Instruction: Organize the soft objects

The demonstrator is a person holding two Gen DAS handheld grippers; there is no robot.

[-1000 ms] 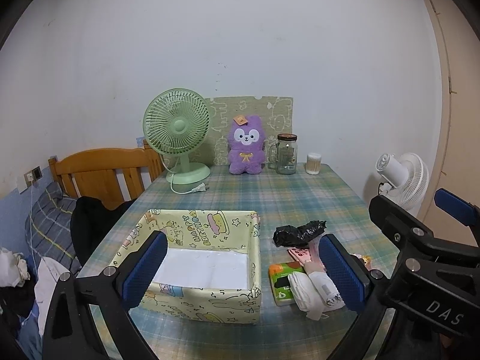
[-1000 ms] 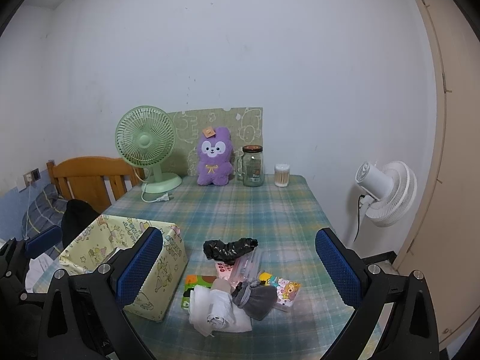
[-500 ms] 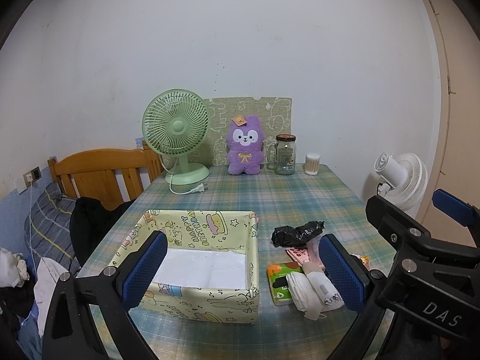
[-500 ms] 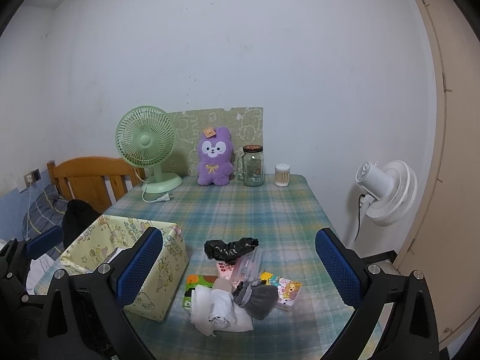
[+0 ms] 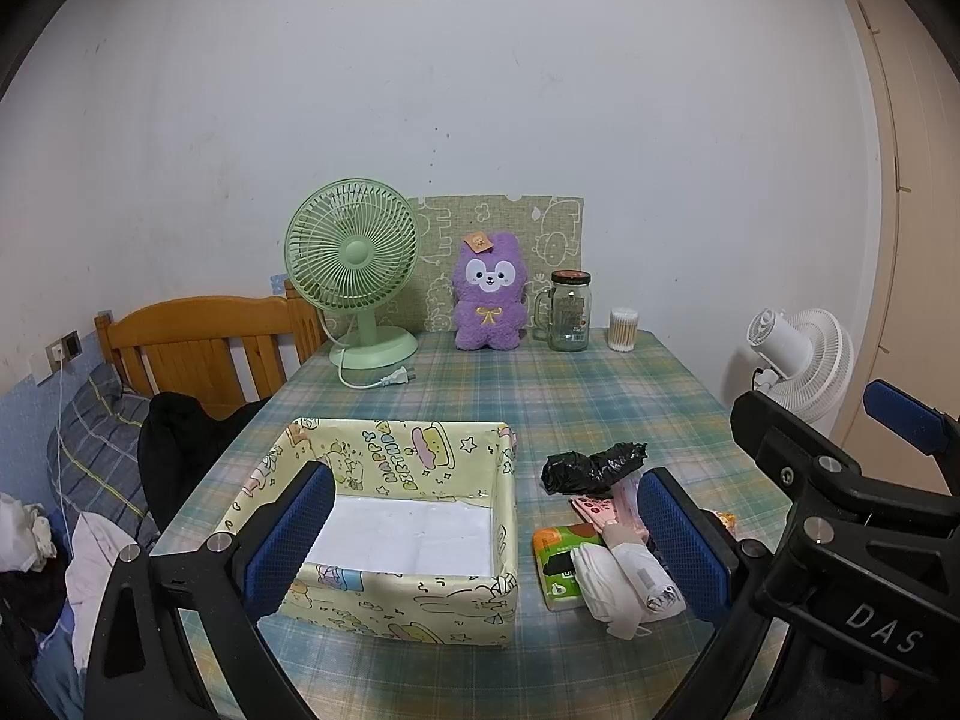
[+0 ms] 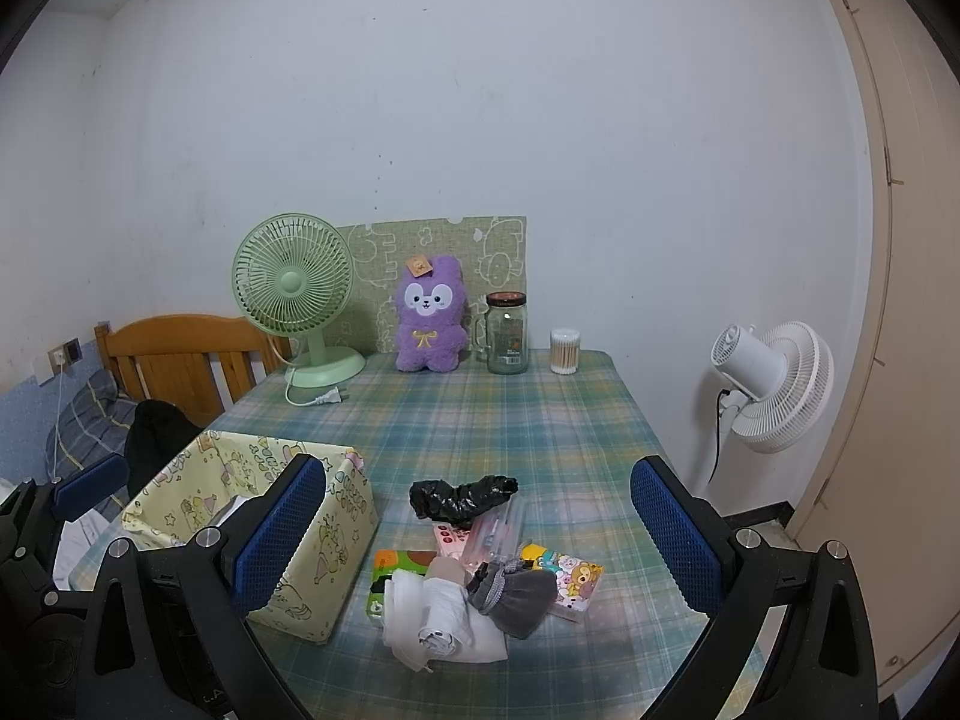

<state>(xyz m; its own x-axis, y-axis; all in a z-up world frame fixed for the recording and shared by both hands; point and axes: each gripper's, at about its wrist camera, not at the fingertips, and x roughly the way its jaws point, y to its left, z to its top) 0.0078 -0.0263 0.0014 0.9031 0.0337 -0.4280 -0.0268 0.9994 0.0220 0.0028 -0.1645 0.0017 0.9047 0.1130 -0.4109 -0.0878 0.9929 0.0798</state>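
A yellow cartoon-print box (image 5: pixel 420 546) (image 6: pixel 312 546) stands open on the plaid table, holding only a white sheet. To its right lies a pile of soft items: a black crumpled bag (image 5: pixel 591 468) (image 6: pixel 459 497), a white rolled cloth (image 5: pixel 630 585) (image 6: pixel 441 615), a grey pouch (image 6: pixel 519 594), a green tissue pack (image 5: pixel 558 564) (image 6: pixel 390 570) and a cartoon tissue pack (image 6: pixel 570 579). My left gripper (image 5: pixel 486 546) hovers open over the box's near right part. My right gripper (image 6: pixel 474 546) hangs open above the pile, holding nothing.
At the table's far edge stand a green desk fan (image 5: pixel 354 276), a purple plush (image 5: pixel 489 300), a glass jar (image 5: pixel 569 312) and a cotton swab tub (image 5: pixel 623 330). A wooden chair (image 5: pixel 198 342) and bedding sit left; a white floor fan (image 6: pixel 774 390) stands right.
Both views have shifted very slightly; the grippers stay open and the box and pile lie as before.
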